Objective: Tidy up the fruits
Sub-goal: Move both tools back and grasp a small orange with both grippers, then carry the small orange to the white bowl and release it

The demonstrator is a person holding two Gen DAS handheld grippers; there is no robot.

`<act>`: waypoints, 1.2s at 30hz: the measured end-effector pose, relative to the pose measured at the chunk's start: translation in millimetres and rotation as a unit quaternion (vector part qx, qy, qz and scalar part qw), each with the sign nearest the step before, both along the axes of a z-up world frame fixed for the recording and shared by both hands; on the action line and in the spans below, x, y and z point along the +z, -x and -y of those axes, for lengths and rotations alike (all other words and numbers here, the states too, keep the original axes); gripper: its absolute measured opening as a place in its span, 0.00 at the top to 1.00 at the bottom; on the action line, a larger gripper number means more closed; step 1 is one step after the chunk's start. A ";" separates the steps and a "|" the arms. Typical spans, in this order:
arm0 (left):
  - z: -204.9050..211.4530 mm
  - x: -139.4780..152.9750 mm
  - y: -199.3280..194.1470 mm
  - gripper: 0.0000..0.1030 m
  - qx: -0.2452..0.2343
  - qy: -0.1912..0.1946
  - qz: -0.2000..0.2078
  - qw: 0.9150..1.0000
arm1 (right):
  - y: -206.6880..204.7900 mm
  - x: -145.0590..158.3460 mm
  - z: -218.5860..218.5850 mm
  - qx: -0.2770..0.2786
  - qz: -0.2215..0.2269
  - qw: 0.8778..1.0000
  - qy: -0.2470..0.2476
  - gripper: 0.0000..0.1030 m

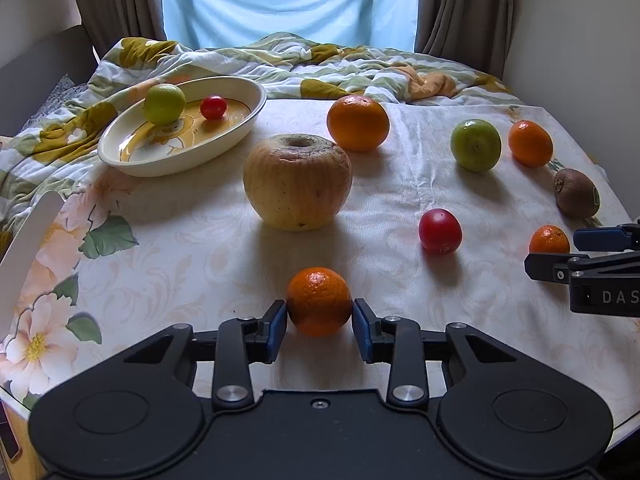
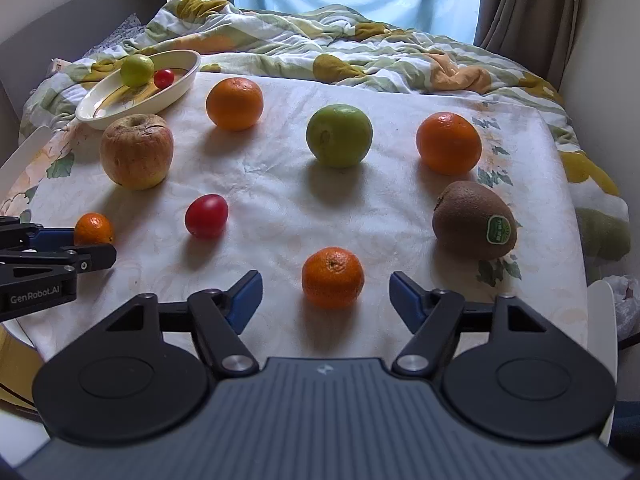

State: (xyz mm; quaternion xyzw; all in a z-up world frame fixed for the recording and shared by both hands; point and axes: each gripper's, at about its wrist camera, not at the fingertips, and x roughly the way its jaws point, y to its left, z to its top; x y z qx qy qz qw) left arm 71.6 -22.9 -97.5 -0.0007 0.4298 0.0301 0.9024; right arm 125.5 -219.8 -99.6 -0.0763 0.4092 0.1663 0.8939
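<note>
My left gripper [image 1: 319, 312] is shut on a small mandarin [image 1: 319, 301] resting on the tablecloth; it also shows in the right wrist view [image 2: 93, 229]. My right gripper [image 2: 326, 292] is open around another small mandarin [image 2: 333, 277] without touching it. A cream oval dish [image 1: 132, 160] at the back left holds a green fruit [image 1: 164, 104] and a cherry tomato [image 1: 213, 107]. On the cloth lie a yellow apple [image 1: 298, 182], a large orange [image 1: 357, 122], a green fruit [image 2: 339, 135], an orange [image 2: 449, 143], a kiwi [image 2: 474, 220] and a red tomato [image 2: 206, 216].
A rumpled floral blanket [image 2: 360, 52] lies behind the table below a curtained window. A white chair back [image 1: 28, 248] stands at the left edge and another [image 2: 602, 344] at the right edge. The table's edge curves close on the right.
</note>
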 end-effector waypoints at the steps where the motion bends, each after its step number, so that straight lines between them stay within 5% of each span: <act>1: 0.5 0.1 -0.1 0.62 0.000 0.001 -0.001 1.000 | -1.2 -0.4 -0.2 0.000 0.000 1.000 0.000 0.19; 9: -2.3 1.1 2.0 0.62 0.009 0.005 -0.004 1.000 | -7.8 -3.0 -4.4 0.011 -0.002 1.000 0.007 0.31; 11: -3.6 1.4 2.6 0.62 0.009 0.005 -0.005 1.000 | -8.5 -4.2 -5.8 0.012 -0.002 1.000 0.008 0.38; 12: -4.2 1.8 3.1 0.62 0.010 0.004 -0.005 1.000 | -8.9 -4.5 -6.5 0.011 -0.002 1.000 0.009 0.50; 23: -5.9 17.4 10.6 0.62 0.008 0.009 0.008 1.000 | -6.6 10.5 -8.5 0.013 0.006 1.000 0.000 0.51; 36: -21.6 68.5 25.5 0.62 0.027 0.003 0.047 0.999 | 7.4 49.2 -19.0 0.024 0.020 0.999 -0.009 0.51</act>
